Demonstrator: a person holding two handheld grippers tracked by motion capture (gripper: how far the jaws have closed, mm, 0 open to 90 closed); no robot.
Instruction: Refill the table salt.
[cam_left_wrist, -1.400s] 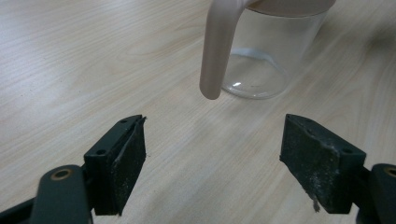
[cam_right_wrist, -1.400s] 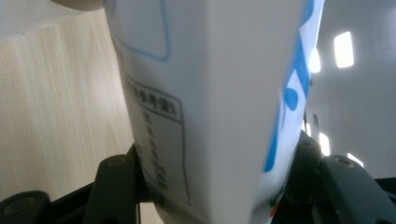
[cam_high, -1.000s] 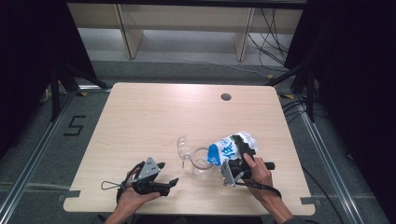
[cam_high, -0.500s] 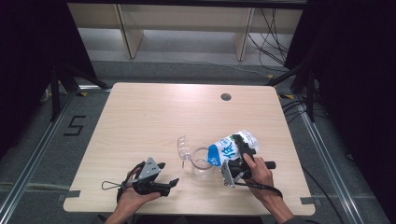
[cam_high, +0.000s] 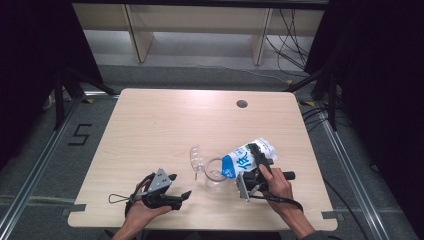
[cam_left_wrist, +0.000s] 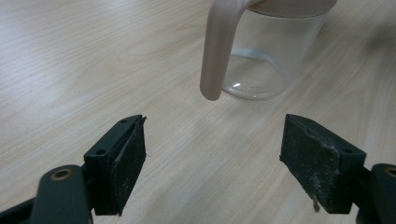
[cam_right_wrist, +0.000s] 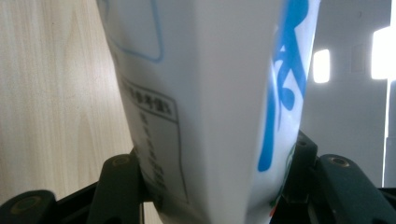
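Note:
A white and blue carton (cam_high: 247, 156) is tipped over a clear jug (cam_high: 216, 174) near the table's front, its top end over the jug's mouth. My right gripper (cam_high: 259, 159) is shut on the carton (cam_right_wrist: 210, 93), whose sides are pinched between the black jaws. The jug (cam_left_wrist: 259, 60) has a pale handle (cam_left_wrist: 217, 51) and stands upright on the wood. My left gripper (cam_high: 179, 187) rests low at the front left, open, with nothing between its pads (cam_left_wrist: 130, 163); it points at the jug from a short way off.
A clear lid or spout piece (cam_high: 196, 156) lies on the wooden table (cam_high: 165, 125) just left of the jug. A dark round hole (cam_high: 242, 104) sits at the back right. Shelving and cables stand beyond the far edge.

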